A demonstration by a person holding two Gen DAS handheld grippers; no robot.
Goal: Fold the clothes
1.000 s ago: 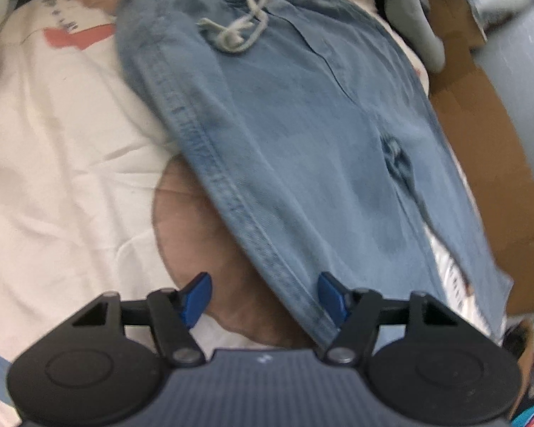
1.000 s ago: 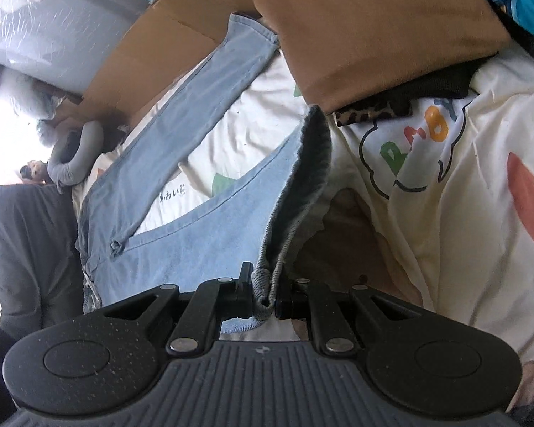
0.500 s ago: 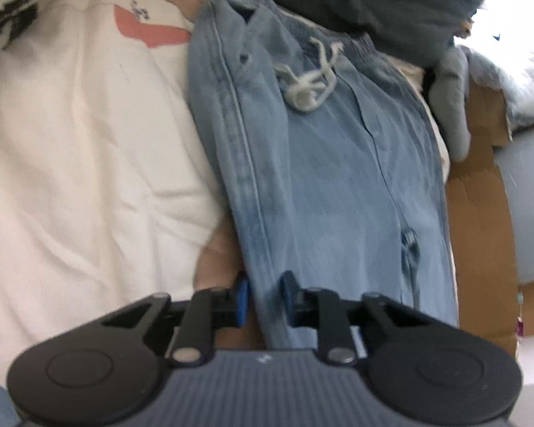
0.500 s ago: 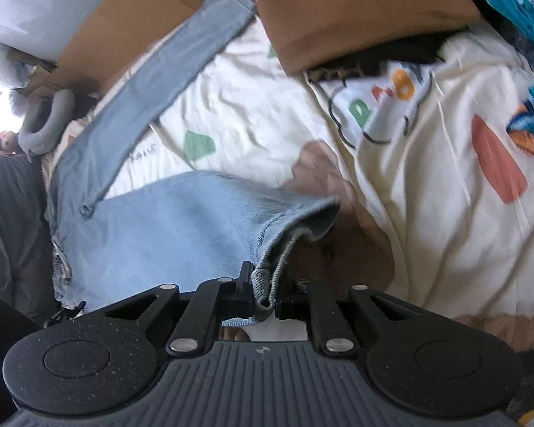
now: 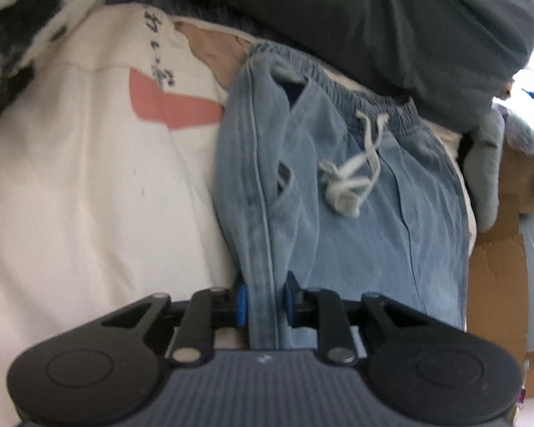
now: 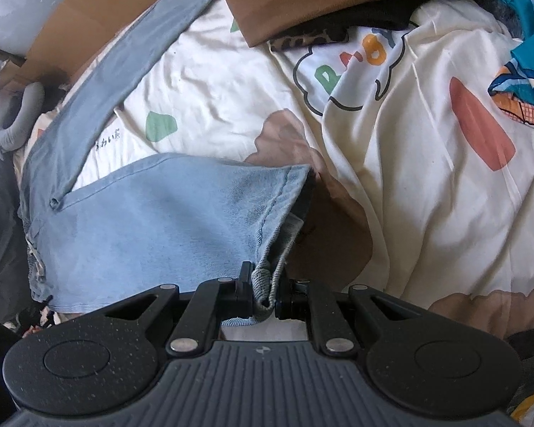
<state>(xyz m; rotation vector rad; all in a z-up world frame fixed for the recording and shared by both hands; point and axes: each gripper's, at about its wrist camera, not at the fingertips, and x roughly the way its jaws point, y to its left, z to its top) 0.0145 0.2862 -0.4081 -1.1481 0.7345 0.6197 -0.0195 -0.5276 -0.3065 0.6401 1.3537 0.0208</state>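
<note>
Folding only just starting. Lying spread across the cream printed bedsheet (image 6: 391, 163): light denim trousers (image 5: 356, 220), waistband and white drawstring (image 5: 352, 181) toward the upper centre of the left wrist view. Gripping the side seam at lower centre: left gripper (image 5: 265, 299), jaws clamped on the doubled edge. Pinching the hem of one leg at lower centre of the right wrist view: right gripper (image 6: 265, 295), jaws closed on it. Stretching away to the upper left, not yet folded over: the other leg (image 6: 124, 57). Remaining, judging by this: bringing legs together, then halving.
</note>
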